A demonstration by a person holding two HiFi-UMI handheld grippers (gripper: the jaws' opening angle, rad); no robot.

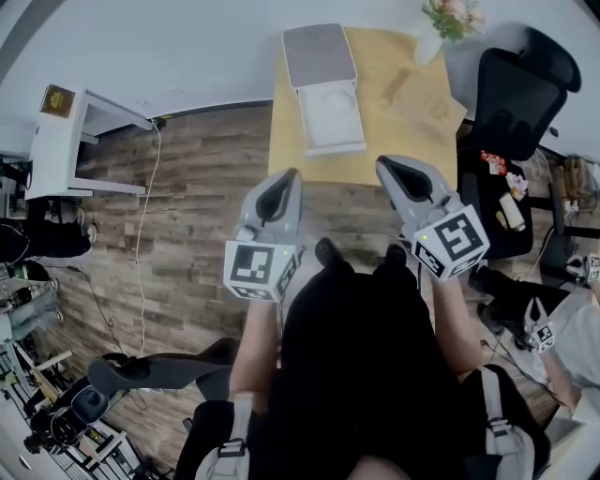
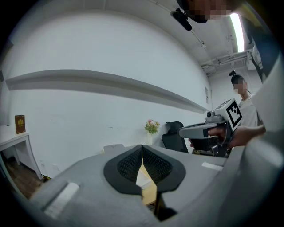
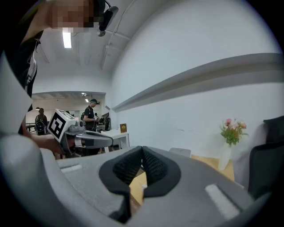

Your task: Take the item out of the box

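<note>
I hold the left gripper (image 1: pixel 277 195) and right gripper (image 1: pixel 405 178) pinched together and empty, side by side, well short of the open box (image 1: pixel 323 89) on the table (image 1: pixel 412 122).

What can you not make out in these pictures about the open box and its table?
- Head view: whatever lies in the box is too small and pale to name.
- Left gripper view: the shut left gripper hides most of the box.
- Right gripper view: the shut right gripper hides the box's inside too.
- Head view: the flowers are cut off by the top edge.
</note>
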